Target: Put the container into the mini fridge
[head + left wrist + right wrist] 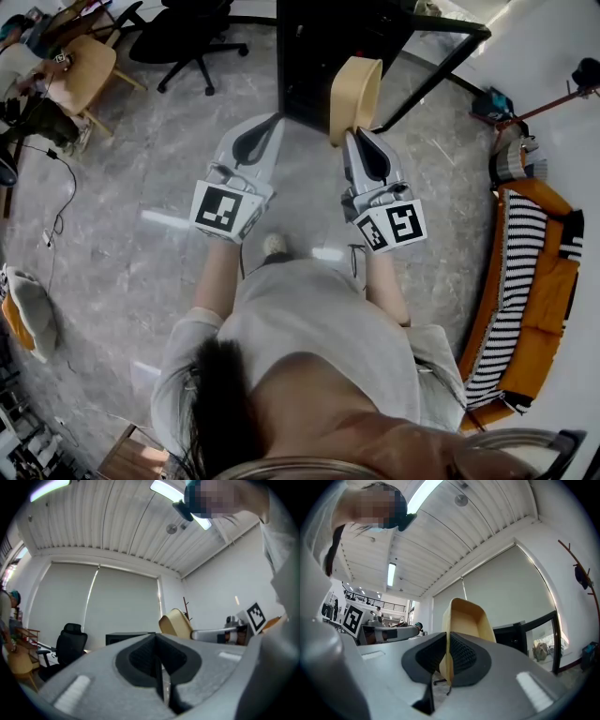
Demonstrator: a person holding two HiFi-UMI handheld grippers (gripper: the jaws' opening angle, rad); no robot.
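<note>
Tan container (pixel 355 92) wall is what your right gripper (pixel 362 137) pinches: the jaws clamp one side (pixel 446 634), and the container stands on edge above them. Your left gripper (pixel 269 129) is beside it, jaws pressed together on nothing (pixel 161 670), clear of the container. The container hangs in the air right in front of the black fridge (pixel 314 56); you cannot tell whether it touches. The fridge door (pixel 441 70) swings out on your right. Grey marble floor (pixel 122 234) spreads below. A black office chair (pixel 187 37) stands left of the fridge, and an orange sofa (pixel 539 328) lies far right.
</note>
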